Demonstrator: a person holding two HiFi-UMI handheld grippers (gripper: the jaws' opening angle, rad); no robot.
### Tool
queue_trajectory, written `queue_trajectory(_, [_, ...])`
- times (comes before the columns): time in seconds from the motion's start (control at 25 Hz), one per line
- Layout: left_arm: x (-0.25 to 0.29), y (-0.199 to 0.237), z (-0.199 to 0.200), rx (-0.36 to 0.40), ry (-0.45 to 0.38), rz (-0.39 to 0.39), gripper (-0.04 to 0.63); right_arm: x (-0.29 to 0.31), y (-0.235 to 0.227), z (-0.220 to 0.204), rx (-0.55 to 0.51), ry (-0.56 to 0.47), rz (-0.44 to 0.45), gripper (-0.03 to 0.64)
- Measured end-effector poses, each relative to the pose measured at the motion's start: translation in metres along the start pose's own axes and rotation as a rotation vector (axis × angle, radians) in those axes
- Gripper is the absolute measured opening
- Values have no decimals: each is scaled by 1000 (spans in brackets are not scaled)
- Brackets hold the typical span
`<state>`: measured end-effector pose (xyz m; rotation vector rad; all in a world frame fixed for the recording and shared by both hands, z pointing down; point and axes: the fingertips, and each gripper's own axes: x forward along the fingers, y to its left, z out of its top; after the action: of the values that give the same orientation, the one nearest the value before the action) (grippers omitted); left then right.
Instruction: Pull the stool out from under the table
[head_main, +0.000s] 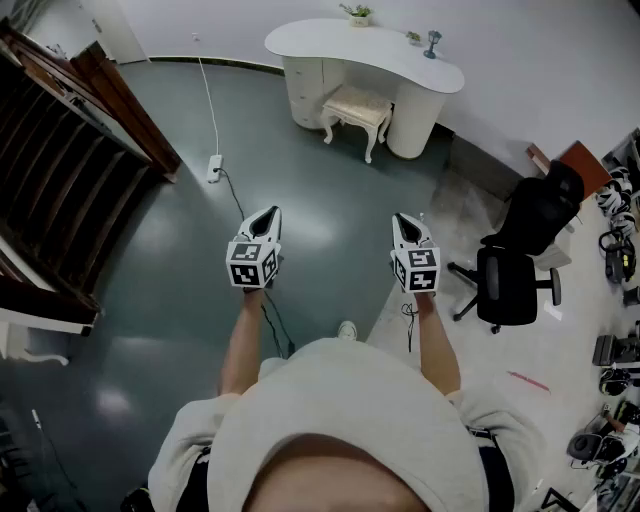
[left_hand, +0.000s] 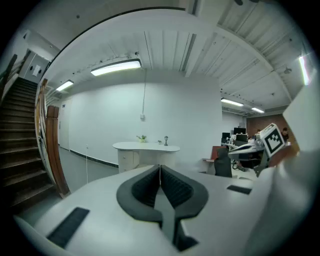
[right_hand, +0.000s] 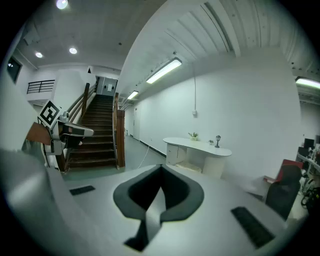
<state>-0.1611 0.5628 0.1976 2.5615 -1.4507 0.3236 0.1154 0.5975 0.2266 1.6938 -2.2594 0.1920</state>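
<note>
The cream-cushioned stool (head_main: 357, 108) with curved white legs stands on the grey-green floor (head_main: 320, 235). It is tucked partly beneath the front edge of the white, kidney-shaped table (head_main: 330, 42), between the table's drawer unit on the left and its rounded pedestal on the right. The table is set against the white wall at the far side of the room. A small potted plant (head_main: 358, 14) sits at the back edge of the tabletop, and a small lantern-shaped ornament (head_main: 432, 42) stands nearer its right end.

Both grippers are held out over open floor, well apart from the stool and pointing toward it. The left gripper (head_main: 268, 212) is clenched, with its ribbed black pads pressed together and nothing between them. The right gripper (head_main: 403, 220) is likewise clenched on nothing.

A white power strip (head_main: 214, 167) with its cable lies on the floor to the left, near the foot of a dark wooden staircase (head_main: 60, 170). A black office chair (head_main: 520, 260) stands to the right.
</note>
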Motion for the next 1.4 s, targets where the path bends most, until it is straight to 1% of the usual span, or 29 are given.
queue_trajectory(0.56, [13, -9, -3, -18, 5, 1, 12, 10, -8, -4, -3, 9, 15, -5])
queue_trajectory(0.76, [21, -13, -6, -16, 10, -2, 14, 15, -17, -5, 30, -16, 12, -3])
queue_trajectory(0.84, [24, -16, -5, -23, -9, -12, 15, 17, -17, -4, 46, -33, 39, -4])
queue_trajectory(0.88, [26, -18, -5, -29, -17, -32, 22, 19, -16, -4, 55, -38, 64, 9])
queue_trajectory(0.92, [29, -22, -5, -39, -21, -58, 109, 21, -14, -3, 65, -43, 89, 143])
queue_trajectory(0.96, [33, -25, -6, -50, -21, -83, 212, 22, -15, -2, 71, -52, 105, 230])
queue_trajectory(1.0, [37, -28, -7, -59, -21, -97, 215, 24, -16, 0, 74, -63, 113, 245])
queue_trajectory(1.04, [40, -29, -8, -66, -21, -102, 220, 25, -17, 0, 73, -74, 119, 283])
queue_trajectory(1.08, [43, -31, -9, -71, -21, -101, 231, 26, -17, 0, 71, -80, 126, 307])
queue_trajectory(1.2, [51, -36, -8, -84, -23, -92, 241, 30, -20, 0, 52, -80, 144, 307])
queue_trajectory(1.4, [69, -40, -8, -77, -11, -82, 241, 43, -29, -1, 29, -76, 154, 307])
